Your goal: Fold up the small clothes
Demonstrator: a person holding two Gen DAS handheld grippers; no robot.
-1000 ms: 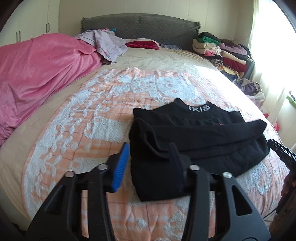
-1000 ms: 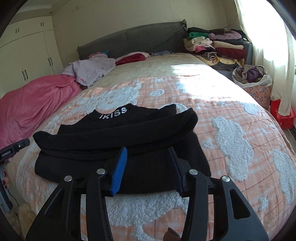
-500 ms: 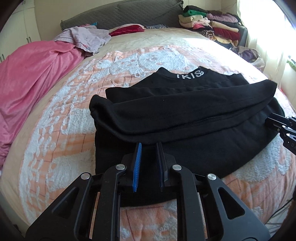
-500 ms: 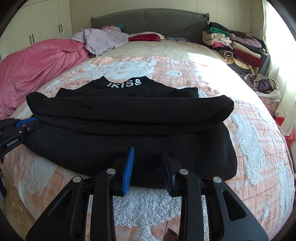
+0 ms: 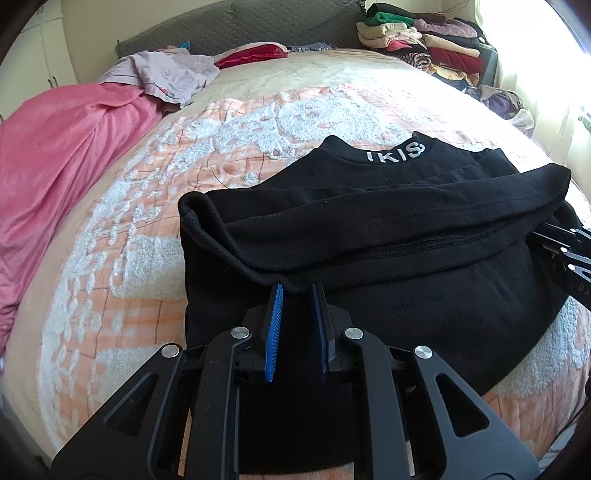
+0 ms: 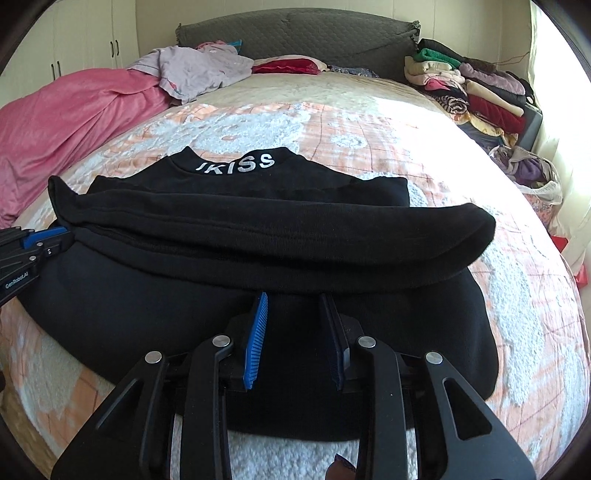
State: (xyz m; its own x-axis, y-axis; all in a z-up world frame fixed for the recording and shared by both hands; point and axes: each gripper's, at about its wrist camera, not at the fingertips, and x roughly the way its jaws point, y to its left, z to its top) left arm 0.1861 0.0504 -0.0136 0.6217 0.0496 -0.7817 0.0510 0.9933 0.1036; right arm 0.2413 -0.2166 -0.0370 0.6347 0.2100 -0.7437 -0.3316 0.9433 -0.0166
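From the left wrist, the left gripper (image 5: 297,295), jaws narrowly apart and holding nothing, hangs over the sweater (image 5: 369,236) on the bed (image 5: 258,122), and could snag only the top layer; from the right wrist, the right gripper (image 6: 295,306), wider and empty, risks dislodging the folded sleeve (image 6: 280,236).

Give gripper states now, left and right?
Left gripper: open, narrow gap, over the black sweater, gripping nothing.
Right gripper: open, also empty.

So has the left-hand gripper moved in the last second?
Yes. The left gripper has pushed forward over the black sweater, toward the grey headboard, and its fingers have narrowed.
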